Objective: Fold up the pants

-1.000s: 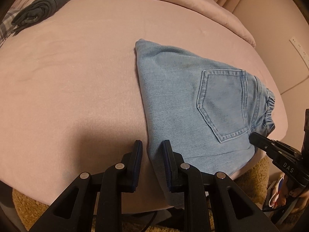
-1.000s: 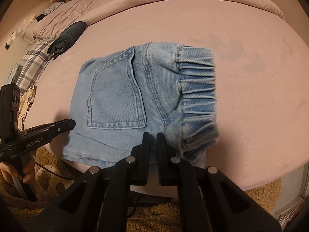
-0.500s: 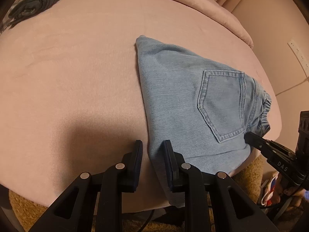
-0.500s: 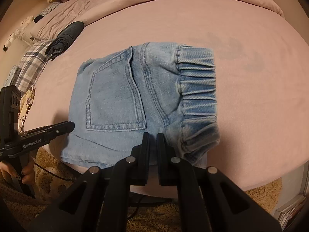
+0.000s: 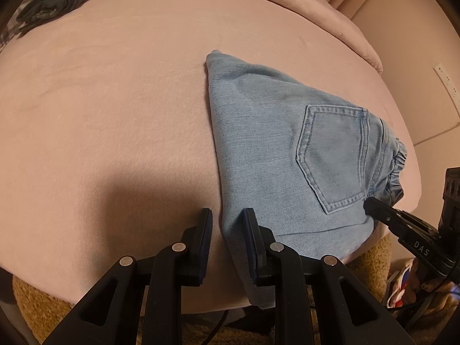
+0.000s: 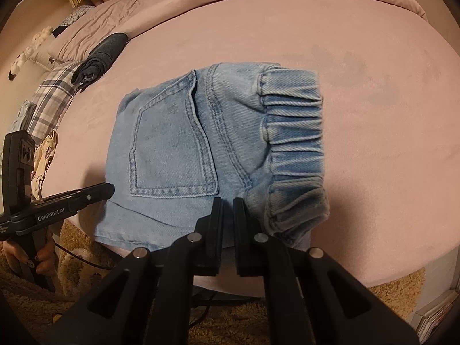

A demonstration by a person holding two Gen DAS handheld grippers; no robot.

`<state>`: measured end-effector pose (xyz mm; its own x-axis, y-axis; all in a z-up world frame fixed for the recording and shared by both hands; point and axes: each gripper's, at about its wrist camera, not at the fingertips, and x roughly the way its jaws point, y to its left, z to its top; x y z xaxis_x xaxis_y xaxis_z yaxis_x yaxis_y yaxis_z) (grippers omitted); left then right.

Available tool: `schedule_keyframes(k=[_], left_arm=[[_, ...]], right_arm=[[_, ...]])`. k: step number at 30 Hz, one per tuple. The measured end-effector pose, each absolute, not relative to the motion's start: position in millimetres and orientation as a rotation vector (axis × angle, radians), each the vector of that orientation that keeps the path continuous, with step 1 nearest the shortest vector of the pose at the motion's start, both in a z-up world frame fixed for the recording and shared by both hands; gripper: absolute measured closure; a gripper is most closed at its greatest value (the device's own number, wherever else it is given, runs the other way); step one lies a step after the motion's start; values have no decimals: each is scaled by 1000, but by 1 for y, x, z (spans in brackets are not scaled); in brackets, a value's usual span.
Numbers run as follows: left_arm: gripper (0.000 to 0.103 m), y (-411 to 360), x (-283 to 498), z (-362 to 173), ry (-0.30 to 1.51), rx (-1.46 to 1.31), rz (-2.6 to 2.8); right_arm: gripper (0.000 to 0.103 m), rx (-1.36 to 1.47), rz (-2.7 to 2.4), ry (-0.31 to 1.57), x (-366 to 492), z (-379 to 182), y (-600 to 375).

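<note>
Light-blue jeans (image 5: 264,143) lie folded into a compact rectangle on the pink bed (image 5: 100,115), back pocket up, elastic waistband (image 6: 293,132) to the right. Their near edge hangs slightly over the bed's front. My left gripper (image 5: 227,212) hovers at the jeans' left edge, its jaws a narrow gap apart, with the denim edge under that gap and not pinched. Seen from the right wrist, the left gripper (image 6: 110,188) has its tip at that same edge. My right gripper (image 6: 228,201) is shut, over the near edge below the pocket (image 6: 172,149), with no cloth lifted.
A rolled dark garment (image 6: 100,57) and a plaid cloth (image 6: 51,97) lie at the bed's far left beside pillows. A brown shaggy rug (image 6: 396,290) covers the floor below the bed's front edge, with a cable (image 6: 83,258) across it. A hand (image 6: 28,258) holds the left gripper's handle.
</note>
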<state>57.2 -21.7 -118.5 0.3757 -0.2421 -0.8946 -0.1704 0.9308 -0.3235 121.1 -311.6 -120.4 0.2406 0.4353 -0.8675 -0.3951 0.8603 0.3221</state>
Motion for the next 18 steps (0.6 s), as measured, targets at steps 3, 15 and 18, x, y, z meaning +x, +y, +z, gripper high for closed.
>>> schedule_keyframes(k=[3,15,18], left_arm=[[81,-24,55,-119,1184,-386,-38],[81,-26,49,-121,1131,-406,0],[82,-27,46,-123,1117,-428,9]], right_arm=[[98,37,578,1198,121,-120,-313],[98,-13,612,1198,123,-120,-309],[98,-30,612,1190,122,-120,-307]])
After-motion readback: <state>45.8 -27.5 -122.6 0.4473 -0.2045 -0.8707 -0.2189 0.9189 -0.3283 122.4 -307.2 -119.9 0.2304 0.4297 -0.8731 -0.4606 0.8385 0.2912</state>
